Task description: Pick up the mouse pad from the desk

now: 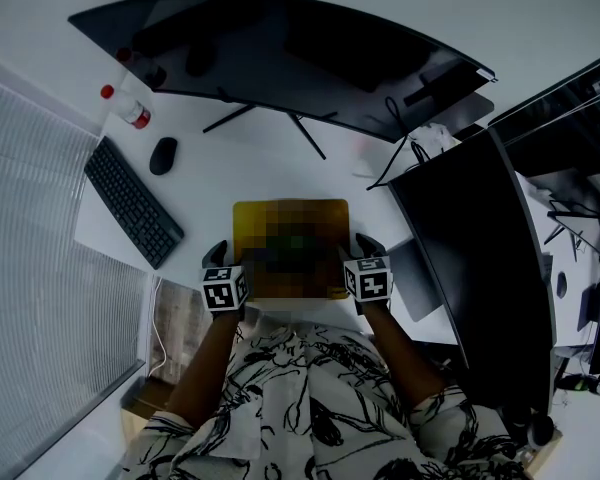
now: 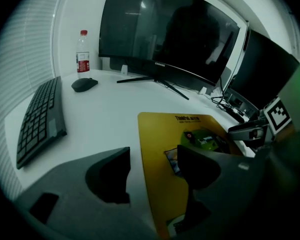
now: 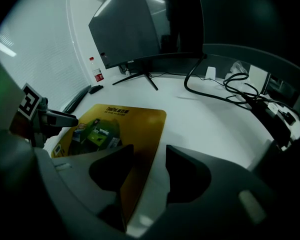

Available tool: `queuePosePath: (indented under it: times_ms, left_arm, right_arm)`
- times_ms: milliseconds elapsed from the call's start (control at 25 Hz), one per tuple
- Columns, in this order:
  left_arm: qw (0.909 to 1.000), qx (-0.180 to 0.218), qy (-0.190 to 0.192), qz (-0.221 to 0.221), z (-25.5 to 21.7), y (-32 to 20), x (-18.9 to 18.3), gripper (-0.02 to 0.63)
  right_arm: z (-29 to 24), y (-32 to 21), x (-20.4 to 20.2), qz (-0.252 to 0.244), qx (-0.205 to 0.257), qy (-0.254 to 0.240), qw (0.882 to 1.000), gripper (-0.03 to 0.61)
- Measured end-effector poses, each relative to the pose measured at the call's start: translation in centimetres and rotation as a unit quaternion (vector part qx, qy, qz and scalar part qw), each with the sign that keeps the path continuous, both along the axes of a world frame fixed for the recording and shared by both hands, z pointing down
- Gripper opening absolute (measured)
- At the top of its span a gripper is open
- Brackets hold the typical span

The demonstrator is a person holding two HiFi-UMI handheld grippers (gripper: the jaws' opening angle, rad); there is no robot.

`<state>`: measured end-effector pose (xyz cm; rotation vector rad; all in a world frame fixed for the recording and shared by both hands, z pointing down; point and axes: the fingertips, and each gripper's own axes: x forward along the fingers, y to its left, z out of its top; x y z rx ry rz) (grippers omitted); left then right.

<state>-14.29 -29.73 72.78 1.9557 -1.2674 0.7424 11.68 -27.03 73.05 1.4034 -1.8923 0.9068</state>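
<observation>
- The yellow mouse pad point(image 1: 280, 212) lies flat on the white desk point(image 1: 260, 163), just in front of the curved monitor point(image 1: 280, 58).
- The left gripper point(image 2: 152, 168) straddles its left edge, jaws apart, nothing pinched.
- The right gripper point(image 3: 149, 171) does the same at the right edge, likely for a level two-sided lift.
- The keyboard point(image 1: 132, 203) and mouse point(image 1: 163, 155) sit under the monitor's left end.

The right hand-held gripper point(image 3: 149, 159) straddles the yellow mouse pad's point(image 3: 127, 121) right edge, jaws apart: one over the pad, one over bare tabletop point(image 3: 205, 126). The left hand-held gripper point(image 3: 65, 118) sits at the opposite edge.
</observation>
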Motion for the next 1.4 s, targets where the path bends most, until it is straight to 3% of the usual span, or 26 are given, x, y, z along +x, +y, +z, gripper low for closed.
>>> queuePosePath:
  times_ms: [280, 480, 800, 1200, 1400]
  left_arm:
    - [0.9993, -0.006, -0.036, -0.006, 0.3, -0.1, -0.7, 0.214]
    - [0.9981, -0.006, -0.062, 0.005, 0.5, 0.2, -0.5, 0.202]
    - [0.9974, -0.006, -0.071, 0.008, 0.3, 0.5, 0.2, 0.150]
    - [0.9968, -0.011, -0.078, 0.009, 0.3, 0.6, 0.4, 0.144]
    - [0.9964, -0.012, -0.082, 0.015, 0.1, 0.8, 0.9, 0.101]
  right_arm:
    - [0.2, 0.0, 0.0, -0.004, 0.003, 0.027, 1.000, 0.202]
    - [0.2, 0.2, -0.7, -0.008, 0.005, 0.031, 0.999, 0.157]
    - [0.2, 0.3, -0.8, 0.001, 0.007, 0.029, 1.000, 0.135]
    - [0.1, 0.3, -0.9, 0.012, 0.011, 0.034, 0.999, 0.120]
    - [0.1, 0.4, -1.2, 0.013, 0.010, 0.036, 0.999, 0.104]
